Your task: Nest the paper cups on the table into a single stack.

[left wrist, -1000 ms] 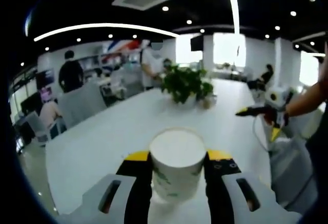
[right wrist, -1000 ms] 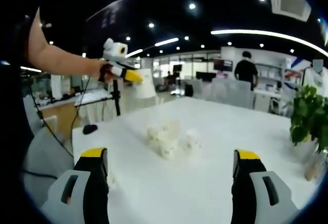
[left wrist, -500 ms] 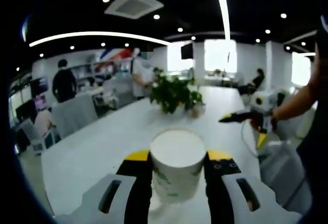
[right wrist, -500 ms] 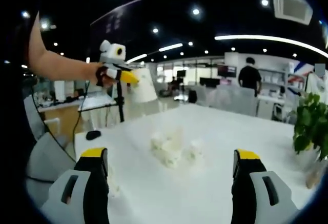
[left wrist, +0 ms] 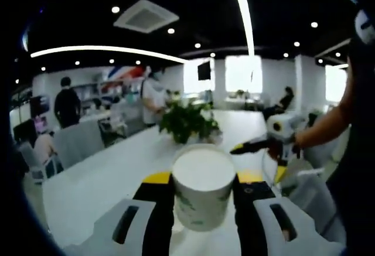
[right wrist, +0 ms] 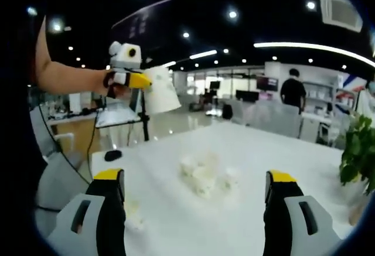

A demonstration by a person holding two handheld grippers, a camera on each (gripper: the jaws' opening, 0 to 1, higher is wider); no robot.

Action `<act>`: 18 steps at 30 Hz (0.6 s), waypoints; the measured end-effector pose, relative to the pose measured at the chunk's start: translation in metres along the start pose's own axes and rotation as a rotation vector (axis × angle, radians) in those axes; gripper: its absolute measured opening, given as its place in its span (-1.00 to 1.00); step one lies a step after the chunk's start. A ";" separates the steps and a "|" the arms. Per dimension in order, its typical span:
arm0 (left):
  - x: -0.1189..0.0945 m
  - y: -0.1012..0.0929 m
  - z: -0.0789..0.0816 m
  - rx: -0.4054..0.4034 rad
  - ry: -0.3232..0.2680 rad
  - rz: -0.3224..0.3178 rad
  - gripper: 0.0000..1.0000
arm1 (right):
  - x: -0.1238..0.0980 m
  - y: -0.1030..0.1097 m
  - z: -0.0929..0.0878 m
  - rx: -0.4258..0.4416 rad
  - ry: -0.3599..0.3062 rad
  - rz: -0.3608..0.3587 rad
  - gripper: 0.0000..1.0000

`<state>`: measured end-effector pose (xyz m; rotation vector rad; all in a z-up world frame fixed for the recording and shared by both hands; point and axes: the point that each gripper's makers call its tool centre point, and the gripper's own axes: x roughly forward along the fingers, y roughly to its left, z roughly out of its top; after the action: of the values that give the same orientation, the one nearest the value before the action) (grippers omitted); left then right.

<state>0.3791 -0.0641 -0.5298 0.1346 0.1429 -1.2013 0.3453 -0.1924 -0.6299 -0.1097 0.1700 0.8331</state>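
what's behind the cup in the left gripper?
Behind the paper cup held in the left gripper, the white table runs back to a potted plant, with the right gripper off to one side. The table strip directly behind the cup is hidden.

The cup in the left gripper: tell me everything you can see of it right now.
The paper cup is white with a faint green print on its side. It is clamped between the jaws of the left gripper, its flat white end facing the camera. In the right gripper view it is held up in the air, above the table.
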 end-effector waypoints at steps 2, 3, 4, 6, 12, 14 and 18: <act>0.001 -0.003 0.001 0.008 0.006 -0.006 -0.26 | 0.001 0.002 0.005 -0.001 -0.007 0.006 0.96; 0.001 -0.007 0.002 0.009 0.003 -0.012 -0.26 | 0.001 0.002 0.007 -0.002 -0.011 0.009 0.96; 0.001 -0.010 0.003 0.006 0.000 -0.019 -0.26 | 0.001 0.003 0.011 -0.003 -0.017 0.013 0.96; 0.002 -0.010 0.003 0.002 -0.002 -0.025 -0.26 | 0.002 0.004 0.017 -0.004 -0.025 0.022 0.96; 0.000 -0.024 0.007 0.011 -0.014 -0.060 -0.26 | 0.002 0.012 0.033 -0.011 -0.046 0.054 0.95; -0.001 -0.029 0.010 0.015 -0.024 -0.073 -0.26 | 0.002 0.016 0.038 -0.012 -0.056 0.069 0.95; -0.005 -0.041 0.014 0.015 -0.053 -0.106 -0.26 | 0.001 0.024 0.054 -0.012 -0.088 0.099 0.93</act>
<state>0.3396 -0.0771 -0.5159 0.1091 0.0963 -1.3110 0.3341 -0.1665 -0.5778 -0.0762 0.0878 0.9355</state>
